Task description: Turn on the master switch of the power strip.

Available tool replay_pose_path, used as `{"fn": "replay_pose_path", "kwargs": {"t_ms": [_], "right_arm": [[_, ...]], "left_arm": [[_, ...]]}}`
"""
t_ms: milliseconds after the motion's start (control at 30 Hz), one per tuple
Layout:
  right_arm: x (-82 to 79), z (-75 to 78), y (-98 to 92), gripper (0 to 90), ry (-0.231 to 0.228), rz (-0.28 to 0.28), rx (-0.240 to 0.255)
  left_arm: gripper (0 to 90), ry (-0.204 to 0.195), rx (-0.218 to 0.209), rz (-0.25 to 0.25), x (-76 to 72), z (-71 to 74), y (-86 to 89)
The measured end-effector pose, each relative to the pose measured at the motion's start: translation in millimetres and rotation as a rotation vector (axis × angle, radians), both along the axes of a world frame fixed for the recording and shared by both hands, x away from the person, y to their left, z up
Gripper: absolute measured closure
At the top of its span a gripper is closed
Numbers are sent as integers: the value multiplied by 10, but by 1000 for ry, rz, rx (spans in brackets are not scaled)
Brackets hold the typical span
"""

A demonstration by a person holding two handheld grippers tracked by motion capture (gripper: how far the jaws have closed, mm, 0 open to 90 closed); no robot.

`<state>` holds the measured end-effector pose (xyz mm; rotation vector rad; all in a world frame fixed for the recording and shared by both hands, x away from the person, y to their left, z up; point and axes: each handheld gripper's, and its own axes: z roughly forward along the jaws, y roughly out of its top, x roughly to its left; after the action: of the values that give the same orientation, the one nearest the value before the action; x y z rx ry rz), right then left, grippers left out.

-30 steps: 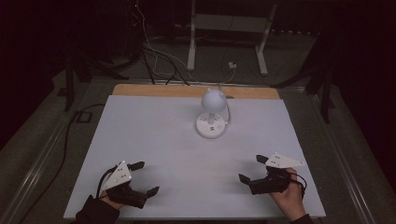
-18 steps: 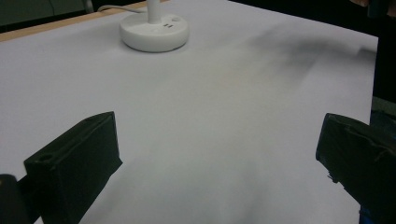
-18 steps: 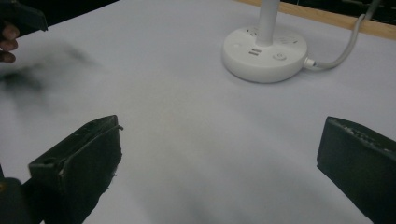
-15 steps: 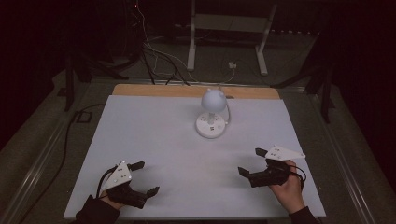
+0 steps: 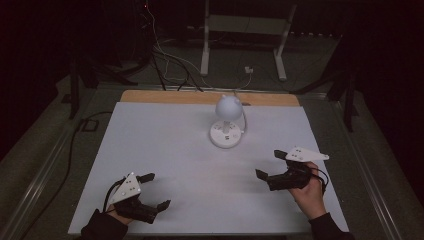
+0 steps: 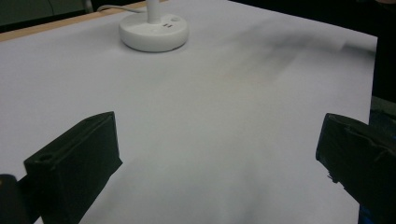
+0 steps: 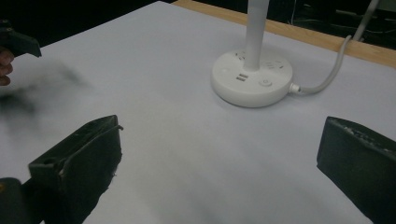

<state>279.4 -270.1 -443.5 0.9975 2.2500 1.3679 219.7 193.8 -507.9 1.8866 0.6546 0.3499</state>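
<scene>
A white desk (image 5: 165,145) is sitting in a dark room, and a little white lamp (image 5: 227,122) is standing on it near the far edge, about in the middle. The lamp has a round ball head, a thin neck and a flat round base (image 7: 252,78) with small buttons on top. A white cord (image 7: 327,74) is coming out of the side of the base and running off toward the wooden strip (image 5: 200,97) at the back of the desk. The left gripper (image 5: 150,192) is sitting at the near left corner in the person's left hand (image 5: 117,215), and its jaws are spread wide apart, holding nothing. The right gripper (image 5: 272,165) is sitting at the near right side in the person's right hand (image 5: 310,187), and its jaws are spread wide apart too, holding nothing. Both grippers are well apart from the lamp and from each other. In the two gripper views, bare white desk is showing between the black jaws, with the lamp base farther off. Black cables (image 5: 165,60) are lying on the floor behind the desk.
</scene>
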Motion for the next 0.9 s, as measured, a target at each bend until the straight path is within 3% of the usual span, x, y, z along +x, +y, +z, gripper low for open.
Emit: {"fn": "replay_pose_path", "kwargs": {"t_ms": [900], "right_arm": [[484, 90, 138, 0, 1, 28, 28]], "left_arm": [[2, -1, -6, 1, -4, 5, 12]]}}
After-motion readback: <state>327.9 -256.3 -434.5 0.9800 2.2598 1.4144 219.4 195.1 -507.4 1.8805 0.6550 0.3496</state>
